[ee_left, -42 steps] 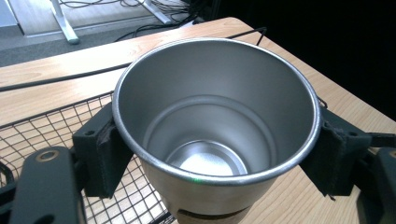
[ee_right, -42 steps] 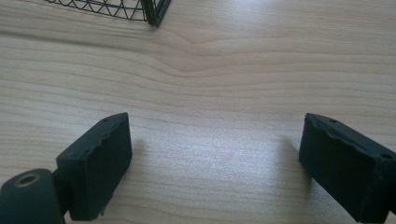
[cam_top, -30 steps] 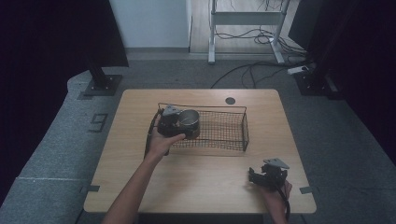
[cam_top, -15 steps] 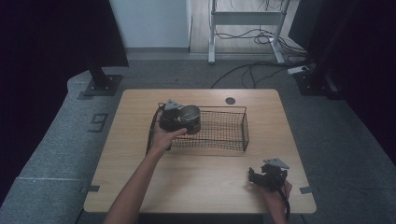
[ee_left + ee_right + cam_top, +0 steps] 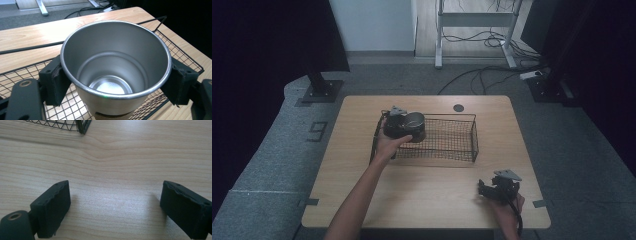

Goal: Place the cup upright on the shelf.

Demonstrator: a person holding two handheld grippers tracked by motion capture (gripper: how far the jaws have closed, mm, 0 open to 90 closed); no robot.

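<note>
A: Cup [image 5: 116, 70] clamped in your left gripper [image 5: 404, 127], mouth up, over the left end of the basket [image 5: 472, 137]. The pads [image 5: 53, 83] press on opposite sides of the wall, just under the rim, so the grip runs across the cup and its long axis stands close to upright.

B: And where does it sit against the basket?

A: Inside the wire outline, near the left wall. In the left gripper view you see mesh under the cup on both sides, with the basket's far rim running behind it. Whether the base already touches the mesh, you cannot tell from here; the base is hidden below the rim.

B: So the drop is straight down?

A: Likely, yes. The thing to watch is the gap between the base and the mesh, not any sideways shift. Keep the axis upright as you lower, or the cup may tip on the wire when you let go.

B: My right gripper [image 5: 498, 187]?

A: Open and idle, jaws spread above bare table [image 5: 120, 170] near the front right edge, well apart from the cup. A corner of the basket shows at the top of its view. Your left hand is the near one; this move is its alone.
</note>
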